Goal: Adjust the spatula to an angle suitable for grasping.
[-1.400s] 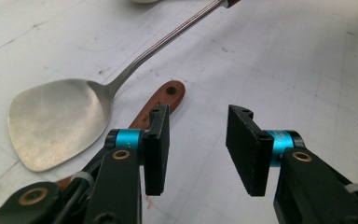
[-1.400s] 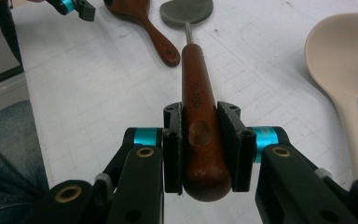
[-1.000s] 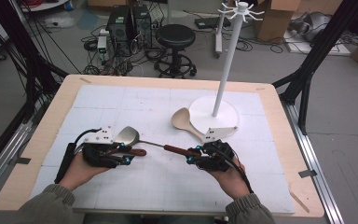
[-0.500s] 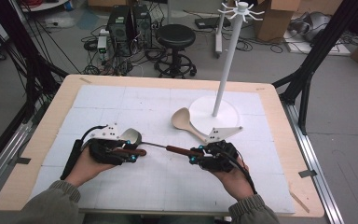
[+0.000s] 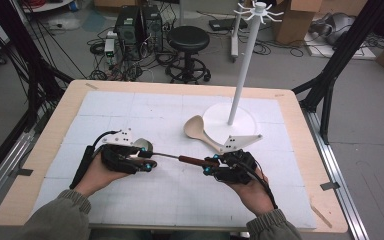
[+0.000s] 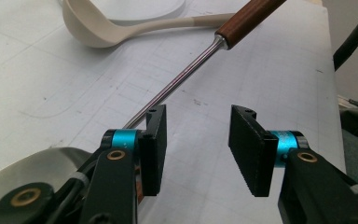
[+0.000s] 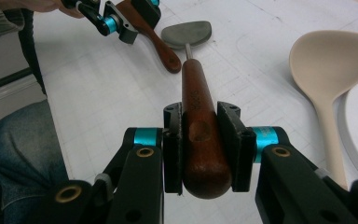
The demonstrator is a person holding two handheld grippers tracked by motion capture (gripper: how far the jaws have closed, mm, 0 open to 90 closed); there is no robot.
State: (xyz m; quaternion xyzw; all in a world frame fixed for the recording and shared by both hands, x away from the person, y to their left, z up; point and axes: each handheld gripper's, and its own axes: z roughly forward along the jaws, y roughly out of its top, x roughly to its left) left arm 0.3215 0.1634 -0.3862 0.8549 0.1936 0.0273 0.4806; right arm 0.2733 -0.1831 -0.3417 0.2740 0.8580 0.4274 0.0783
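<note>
Right gripper: my right gripper [image 7: 200,149] is clamped on the wooden handle of the metal ladle [image 5: 180,158], pads pressing both sides of the handle's butt end.
Left gripper: my left gripper [image 6: 198,140] has just been opening; its jaws stand apart with nothing between them, and the ladle's steel shaft passes just outside one pad.
Ladle position: it lies low across the white mat [image 5: 130,107] between my two hands, its grey bowl beside the left gripper and its handle in the right.
Risk, sag: as I judge it, the ladle now hangs from one end alone, so the heavy bowl could pivot down and twist in the pads.
Risk, snag: the left pad sits close to the shaft, so pulling away carelessly could knock it.
Risk, neighbour: the beige ladle [image 5: 200,131] lies near, resting against the hanging stand [image 5: 237,107]; a swing could bump it.
Count: two ladles, two grippers, one stand, one mat.
</note>
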